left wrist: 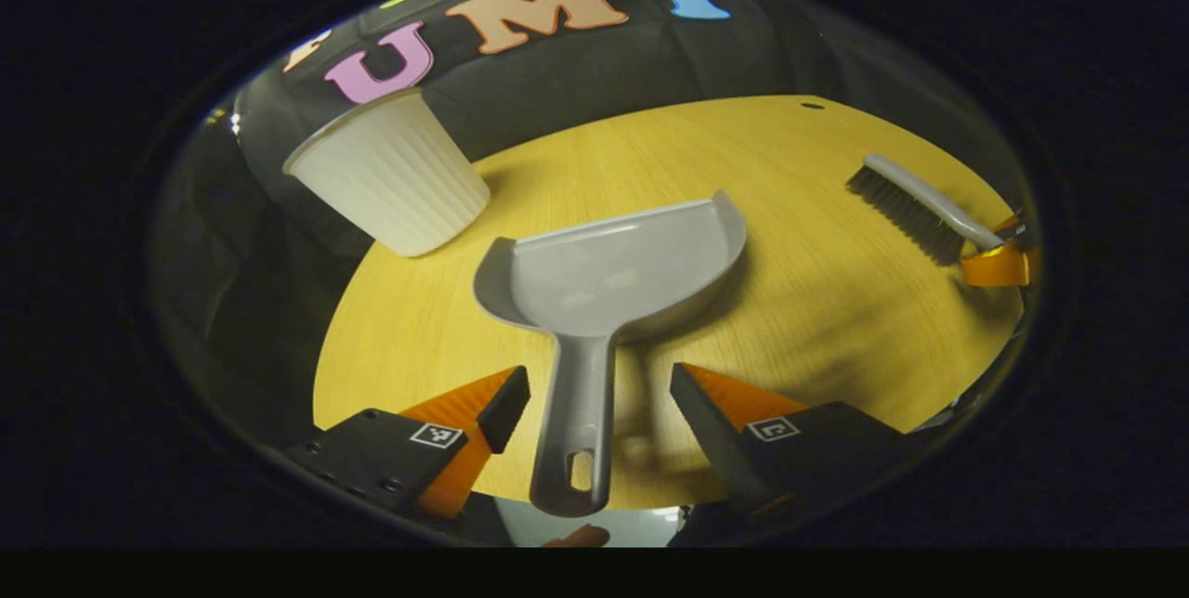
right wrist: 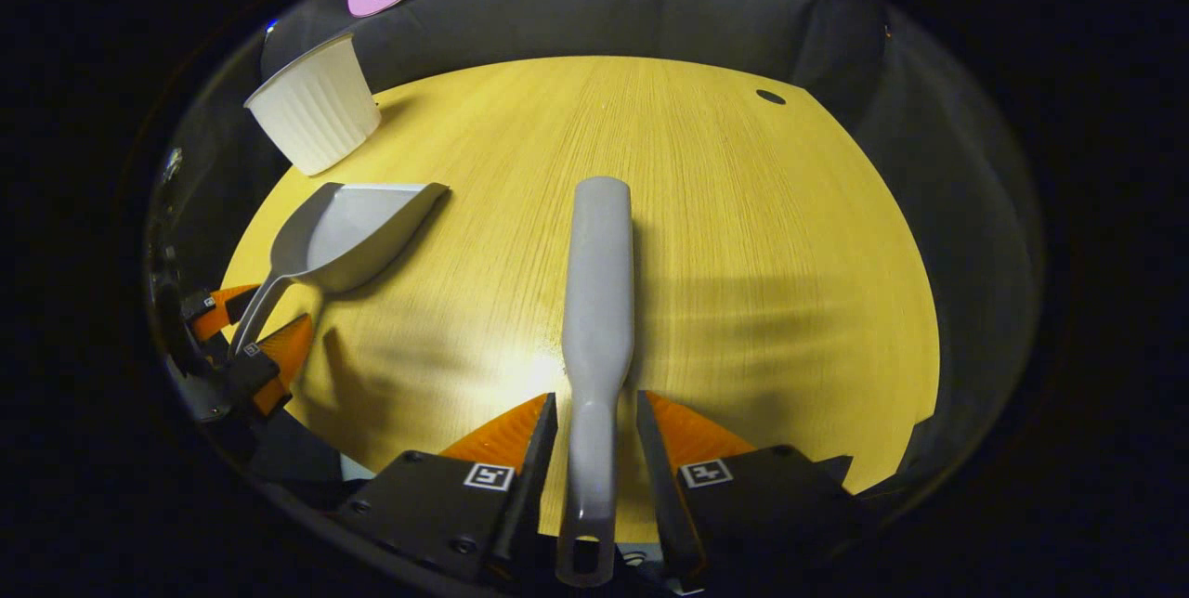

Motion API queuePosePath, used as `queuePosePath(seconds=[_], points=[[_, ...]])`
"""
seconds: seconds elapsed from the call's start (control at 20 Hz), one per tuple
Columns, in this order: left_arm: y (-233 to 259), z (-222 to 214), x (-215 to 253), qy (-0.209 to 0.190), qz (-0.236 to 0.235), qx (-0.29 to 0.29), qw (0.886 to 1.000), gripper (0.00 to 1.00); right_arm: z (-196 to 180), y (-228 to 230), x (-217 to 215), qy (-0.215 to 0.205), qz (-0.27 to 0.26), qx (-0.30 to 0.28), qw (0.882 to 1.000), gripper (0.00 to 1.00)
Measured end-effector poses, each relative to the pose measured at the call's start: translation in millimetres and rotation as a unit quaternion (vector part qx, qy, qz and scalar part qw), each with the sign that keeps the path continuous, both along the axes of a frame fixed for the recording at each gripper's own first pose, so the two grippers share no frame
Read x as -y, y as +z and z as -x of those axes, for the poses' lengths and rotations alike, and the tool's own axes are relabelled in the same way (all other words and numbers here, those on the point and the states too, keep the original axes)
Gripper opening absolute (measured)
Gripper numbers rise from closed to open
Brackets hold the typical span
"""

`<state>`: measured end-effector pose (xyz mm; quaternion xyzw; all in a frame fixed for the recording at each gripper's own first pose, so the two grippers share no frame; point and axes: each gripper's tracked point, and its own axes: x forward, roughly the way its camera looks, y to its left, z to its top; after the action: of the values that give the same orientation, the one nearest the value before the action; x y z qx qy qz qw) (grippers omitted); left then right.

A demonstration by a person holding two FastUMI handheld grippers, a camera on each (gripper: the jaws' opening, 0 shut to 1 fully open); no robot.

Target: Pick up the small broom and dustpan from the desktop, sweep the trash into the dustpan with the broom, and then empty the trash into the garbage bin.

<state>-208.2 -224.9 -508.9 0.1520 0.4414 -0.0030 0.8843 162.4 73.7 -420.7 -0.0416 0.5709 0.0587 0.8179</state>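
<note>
A wooden surface [right wrist: 743, 236] carries a ribbed white bin [left wrist: 390, 171] at its far left edge. My left tool [left wrist: 599, 394] is spread around the grey dustpan [left wrist: 613, 273] handle. My right tool [right wrist: 594, 422] straddles the broom [right wrist: 599, 301] handle; whether it pinches, I cannot tell.

Recording booth: black cloth wall [left wrist: 650, 59], wooden desktop [left wrist: 817, 319]

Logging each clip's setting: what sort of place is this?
Most likely a staged recording booth, not a lived-in room: a bare wooden desktop backed by black cloth, with just a dustpan, a small broom and a white bin laid out.
</note>
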Motion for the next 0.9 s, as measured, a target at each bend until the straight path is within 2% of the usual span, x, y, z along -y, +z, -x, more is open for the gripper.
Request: queuePosePath(seconds=[0.05, 0.15, 0.25, 0.3, 0.4, 0.55, 0.6, 0.75, 0.85, 0.9], points=[[10.8, -2.2, 0.4, 0.007, -0.004, 0.018, 1.000, 0.95, -1.1, 10.9, 1.1, 0.007, -0.003, 0.013, 1.000, 0.55], [39.4, -9.6, 2.3, 0.025, -0.011, 0.065, 0.998, 0.95, -7.6, 35.1, 3.7, 0.018, -0.010, 0.054, 0.998, 0.92], [88.1, -25.3, 2.4, 0.034, -0.022, 0.133, 0.990, 0.95, -19.3, 77.3, -1.0, 0.032, -0.034, 0.118, 0.992, 0.92], [117.7, -34.6, 0.7, 0.038, -0.030, 0.170, 0.984, 0.95, -28.5, 107.1, -6.2, 0.039, -0.048, 0.164, 0.985, 0.92], [175.6, -48.3, 12.4, 0.038, -0.006, 0.245, 0.969, 0.94, -52.5, 172.9, -21.2, 0.045, -0.073, 0.263, 0.961, 0.92], [242.3, -59.5, 39.6, 0.031, 0.060, 0.326, 0.943, 0.93, -83.0, 265.2, -45.1, 0.030, -0.105, 0.387, 0.916, 0.92], [261.2, -61.9, 39.3, 0.035, 0.072, 0.342, 0.936, 0.93, -92.0, 286.3, -51.3, 0.023, -0.107, 0.410, 0.906, 0.91], [300.3, -72.7, 44.2, 0.023, 0.108, 0.383, 0.917, 0.93, -97.0, 329.8, -50.0, 0.016, -0.102, 0.443, 0.891, 0.91], [305.5, -77.9, 52.2, 0.009, 0.125, 0.375, 0.918, 0.93, -93.7, 345.4, -48.5, 0.000, -0.108, 0.460, 0.881, 0.91], [311.7, -78.7, 50.8, 0.007, 0.128, 0.381, 0.915, 0.93, -92.5, 351.3, -50.8, -0.008, -0.114, 0.470, 0.875, 0.91]])
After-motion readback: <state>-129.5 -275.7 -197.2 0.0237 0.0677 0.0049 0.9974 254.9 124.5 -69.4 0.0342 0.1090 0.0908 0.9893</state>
